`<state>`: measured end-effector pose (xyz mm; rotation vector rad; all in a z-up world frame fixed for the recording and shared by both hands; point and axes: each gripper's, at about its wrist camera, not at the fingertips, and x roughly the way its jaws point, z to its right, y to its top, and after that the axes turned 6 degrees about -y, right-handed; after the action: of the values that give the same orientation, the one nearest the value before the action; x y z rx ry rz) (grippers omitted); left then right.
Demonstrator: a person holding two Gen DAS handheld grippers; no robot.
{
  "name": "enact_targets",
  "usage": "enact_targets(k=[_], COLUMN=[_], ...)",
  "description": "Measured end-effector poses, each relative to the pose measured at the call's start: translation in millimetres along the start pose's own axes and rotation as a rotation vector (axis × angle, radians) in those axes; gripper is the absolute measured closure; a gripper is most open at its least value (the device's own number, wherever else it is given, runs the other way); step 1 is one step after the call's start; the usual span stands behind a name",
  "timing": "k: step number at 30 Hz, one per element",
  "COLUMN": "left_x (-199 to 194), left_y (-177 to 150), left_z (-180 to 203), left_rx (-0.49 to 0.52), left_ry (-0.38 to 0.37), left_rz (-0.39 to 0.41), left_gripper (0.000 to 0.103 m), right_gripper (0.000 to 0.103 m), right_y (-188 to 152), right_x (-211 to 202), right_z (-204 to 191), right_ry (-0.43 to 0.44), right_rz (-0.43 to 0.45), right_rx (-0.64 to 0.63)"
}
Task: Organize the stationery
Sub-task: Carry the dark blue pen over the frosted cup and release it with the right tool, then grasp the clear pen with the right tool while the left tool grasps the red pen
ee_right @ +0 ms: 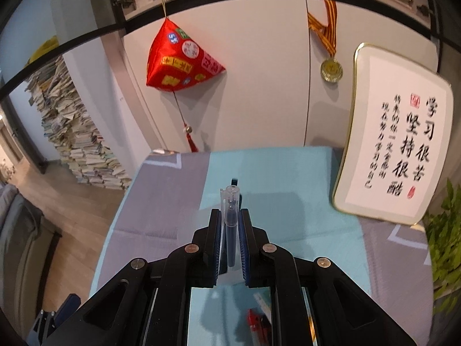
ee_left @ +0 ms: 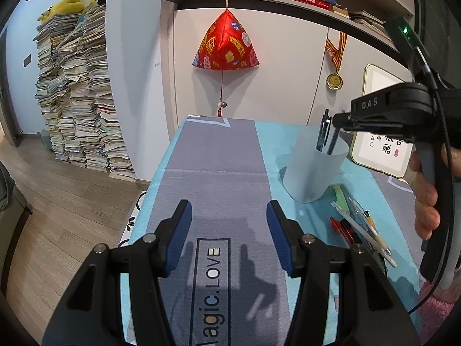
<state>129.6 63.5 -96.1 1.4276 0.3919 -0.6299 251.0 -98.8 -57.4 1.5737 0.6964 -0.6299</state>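
My right claw (ee_right: 230,225) is pinched narrow on a pen (ee_right: 230,219) — a clear barrel with dark blue ink, its clip end poking out past my fingertips. From the left wrist view that claw (ee_left: 338,122) hangs just over the cup (ee_left: 312,170), with the pen (ee_left: 332,144) slanting down into the cup's mouth beside two other dark pens (ee_left: 322,132) already standing in it. Whether the pen's lower end touches the cup's bottom I cannot tell.

My left claw (ee_left: 229,236) stands half wide and holds nothing, hovering above the grey stripe of the mat (ee_left: 216,158) near its front edge, over the printed "LOVE".

The cup stands on the teal part of the mat, right of the grey stripe and toward the back edge. Just in front of it, toward the right edge, lies a loose heap of pens (ee_left: 360,227) — red, white, clear and green ones, crossing each other. A framed sign (ee_right: 394,144) leans at the back right corner.
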Motion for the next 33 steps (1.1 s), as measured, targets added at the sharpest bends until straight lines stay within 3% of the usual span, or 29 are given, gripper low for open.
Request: enact_targets(k=[9,18,24,33], left_x=[-6,-24,-28,-1], left_y=[1,1,-5,-19], left_z=[6,21,35,72], left_rx=[0.007,0.028,0.049,0.088], left_ry=[0.002,-0.014,-0.035,-0.091], left_rz=[0.006,0.025,0.008,-0.099], left_gripper=[0.051,0.049,0.044,0.044], right_gripper=[0.09,0.09,0.09,0.09], right_y=[-3,-17,-58,-102], right_x=[-4,-50,-45,-15], right_z=[4,18,45,105], right_ry=[0.017,0.009,-0.033,-0.051], right_rz=[-0.026,0.023,-0.069,-0.227], right_rx=[0.018,-0.04,-0.098,0.049])
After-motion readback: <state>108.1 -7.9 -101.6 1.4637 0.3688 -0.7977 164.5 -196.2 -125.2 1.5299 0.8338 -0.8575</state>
